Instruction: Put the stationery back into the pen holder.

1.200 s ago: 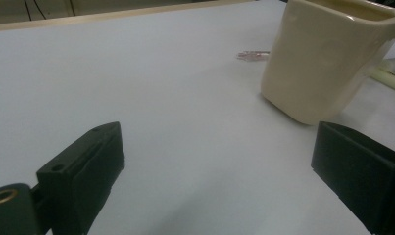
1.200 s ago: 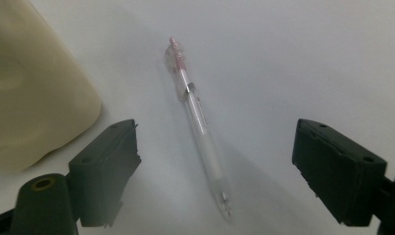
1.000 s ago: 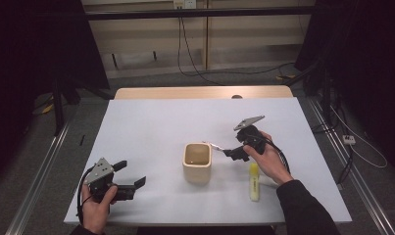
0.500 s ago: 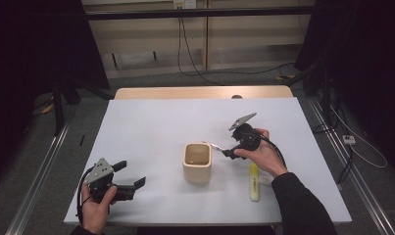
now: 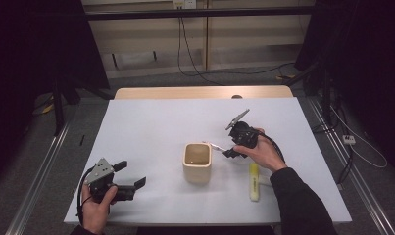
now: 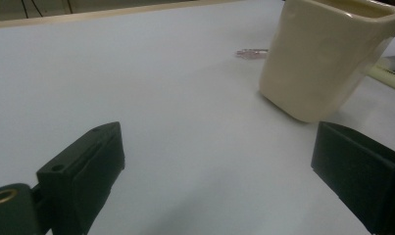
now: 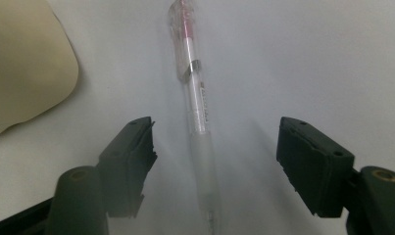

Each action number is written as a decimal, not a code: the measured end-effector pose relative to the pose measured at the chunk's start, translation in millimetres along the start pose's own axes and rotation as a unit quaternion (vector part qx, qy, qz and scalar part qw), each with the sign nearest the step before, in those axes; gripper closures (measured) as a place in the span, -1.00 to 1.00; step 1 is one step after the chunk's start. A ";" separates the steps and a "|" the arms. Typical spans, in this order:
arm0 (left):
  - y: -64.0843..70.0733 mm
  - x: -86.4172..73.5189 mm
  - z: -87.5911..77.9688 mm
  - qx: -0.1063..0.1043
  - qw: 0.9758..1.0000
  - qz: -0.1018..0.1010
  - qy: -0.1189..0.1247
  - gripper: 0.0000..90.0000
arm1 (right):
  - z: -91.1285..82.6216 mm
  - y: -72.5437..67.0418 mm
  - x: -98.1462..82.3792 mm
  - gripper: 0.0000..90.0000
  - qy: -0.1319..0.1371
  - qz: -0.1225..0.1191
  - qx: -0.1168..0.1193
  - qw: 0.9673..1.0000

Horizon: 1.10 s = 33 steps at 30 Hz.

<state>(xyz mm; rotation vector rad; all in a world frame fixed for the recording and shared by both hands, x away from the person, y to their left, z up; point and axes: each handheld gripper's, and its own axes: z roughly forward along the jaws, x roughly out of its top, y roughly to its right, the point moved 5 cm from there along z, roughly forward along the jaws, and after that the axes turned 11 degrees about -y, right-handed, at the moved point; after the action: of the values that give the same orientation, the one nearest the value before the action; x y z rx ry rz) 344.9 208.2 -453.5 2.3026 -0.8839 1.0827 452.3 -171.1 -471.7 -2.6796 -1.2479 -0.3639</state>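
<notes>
Clear pen (image 7: pixel 197 105) lies between right gripper (image 7: pixel 214 147) jaws, closing in, not yet pinching. Next: squeeze, lift toward cream cup (image 5: pixel 197 161). Left gripper (image 6: pixel 219 161) wide, idle.

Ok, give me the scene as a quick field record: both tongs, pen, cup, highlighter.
right tongs: open, jaws just been closing, straddling the pen without touching it
pen: clear, pink inside, flat on the table, right of the cup
cup: cream, upright, mid-table
highlighter: yellow, lying near the front edge, right of the cup
left tongs: open, nothing between the jaws, front left, aimed at the cup
</notes>
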 end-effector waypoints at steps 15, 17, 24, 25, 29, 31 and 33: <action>0.1 -0.4 -0.3 0.000 1.000 -0.001 0.000 -0.87 | 8.0 -3.1 3.6 0.33 -0.055 -0.045 -0.003 0.997; 0.2 -0.4 -0.3 0.000 1.000 -0.001 -0.001 -0.87 | 8.0 -3.1 4.0 0.39 -0.056 -0.043 0.001 0.997; 0.7 -0.3 -0.7 0.001 1.000 0.001 0.000 -0.87 | 8.2 -1.6 7.0 0.57 -0.075 -0.045 0.004 0.996; 1.0 -0.4 -1.0 0.001 1.000 0.000 0.001 -0.87 | 8.2 -1.5 7.4 0.59 -0.077 -0.039 0.005 0.996; 0.1 -1.2 -1.9 0.001 1.000 -0.001 0.001 -0.87 | 8.3 -0.5 8.0 0.66 -0.081 -0.038 0.003 0.996; -0.3 -1.2 -2.4 0.003 1.000 0.002 0.001 -0.88 | 8.3 -1.6 7.8 0.69 -0.081 -0.038 0.001 0.996; -0.1 -1.3 -2.5 0.003 1.000 0.002 0.001 -0.87 | 8.5 -1.9 7.9 0.72 -0.082 -0.038 0.001 0.996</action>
<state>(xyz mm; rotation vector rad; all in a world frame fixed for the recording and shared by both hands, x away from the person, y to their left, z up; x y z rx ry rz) 343.0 210.2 -453.0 2.3065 -0.8855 1.0900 457.0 -162.0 -477.5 -2.7119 -1.3978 -0.1547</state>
